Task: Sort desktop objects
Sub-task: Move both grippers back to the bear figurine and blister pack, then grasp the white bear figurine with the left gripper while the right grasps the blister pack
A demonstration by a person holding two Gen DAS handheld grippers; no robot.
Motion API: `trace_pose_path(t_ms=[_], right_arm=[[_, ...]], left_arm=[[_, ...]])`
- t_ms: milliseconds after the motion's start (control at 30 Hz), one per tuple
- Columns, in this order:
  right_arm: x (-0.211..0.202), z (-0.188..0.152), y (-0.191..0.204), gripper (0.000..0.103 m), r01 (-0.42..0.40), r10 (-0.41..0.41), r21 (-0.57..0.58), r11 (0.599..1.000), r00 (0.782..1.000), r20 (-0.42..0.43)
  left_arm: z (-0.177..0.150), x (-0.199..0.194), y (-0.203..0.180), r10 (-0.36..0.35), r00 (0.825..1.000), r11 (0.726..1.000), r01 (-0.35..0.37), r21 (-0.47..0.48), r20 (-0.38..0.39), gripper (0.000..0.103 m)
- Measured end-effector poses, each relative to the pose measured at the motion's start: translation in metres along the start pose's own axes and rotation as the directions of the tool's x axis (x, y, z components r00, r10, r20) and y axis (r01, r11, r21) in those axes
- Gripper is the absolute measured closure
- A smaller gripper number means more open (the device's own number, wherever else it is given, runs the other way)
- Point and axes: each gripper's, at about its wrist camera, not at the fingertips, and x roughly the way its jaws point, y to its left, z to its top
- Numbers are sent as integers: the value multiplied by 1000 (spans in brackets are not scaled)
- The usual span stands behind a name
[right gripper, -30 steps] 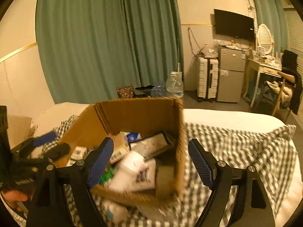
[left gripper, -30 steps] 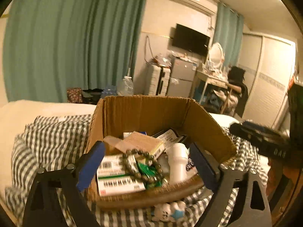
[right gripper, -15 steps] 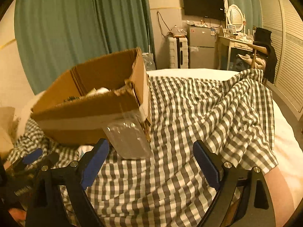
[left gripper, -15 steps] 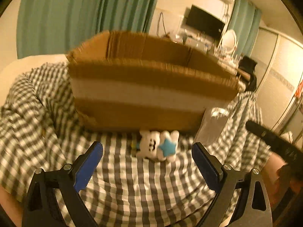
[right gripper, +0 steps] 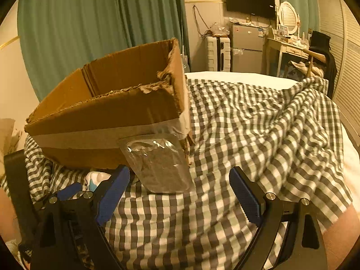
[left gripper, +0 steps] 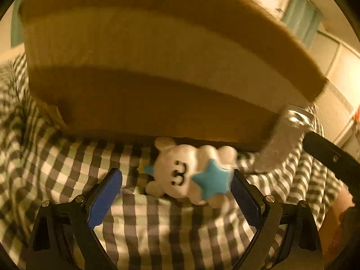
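Note:
A white bear toy (left gripper: 180, 175) with a blue star lies on the checked cloth (left gripper: 67, 157), close in front of the cardboard box (left gripper: 135, 103). My left gripper (left gripper: 175, 191) stands open around the toy; its right pad is at the star's tip and its left pad is well apart. A clear plastic pack (right gripper: 157, 164) leans against the box (right gripper: 108, 117) at its near right corner. My right gripper (right gripper: 180, 186) is open just in front of the pack, with nothing between its fingers. The toy (right gripper: 94, 180) and a blue finger of the left gripper (right gripper: 68, 191) show at lower left.
The checked cloth (right gripper: 258, 130) covers a bed and lies in folds to the right of the box. Green curtains (right gripper: 90, 22), a suitcase (right gripper: 217, 54), a small fridge (right gripper: 246, 49) and a desk (right gripper: 288, 54) stand beyond the bed. The box's contents are hidden.
Both grippers have sunk from above the box to the cloth in front of it. The toy has come between the left jaws. The plastic pack is nearer the right gripper.

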Motion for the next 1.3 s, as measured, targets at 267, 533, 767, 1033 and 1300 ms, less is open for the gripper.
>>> trace_pose_path(t_ms=[267, 533, 767, 1033, 1300], right_arm=[[23, 1, 21, 13, 2, -1, -114, 994, 1000, 1], [34, -1, 17, 35, -9, 4, -91, 996, 999, -46], [22, -1, 15, 35, -12, 10, -85, 996, 1000, -26], [-18, -1, 20, 35, -29, 30, -113, 993, 999, 11], [-66, -2, 24, 35, -71, 76, -97, 993, 996, 53]], left_arm=[[0, 1, 2, -26, 999, 1000, 26, 7, 37, 16], [-4, -1, 0, -51, 998, 998, 49, 30, 46, 22], [-8, -12, -7, -32, 997, 997, 27, 72, 63, 22], [-13, -46, -11, 3, 996, 996, -12, 90, 94, 22], [-20, -103, -17, 36, 989, 996, -48, 82, 141, 22]])
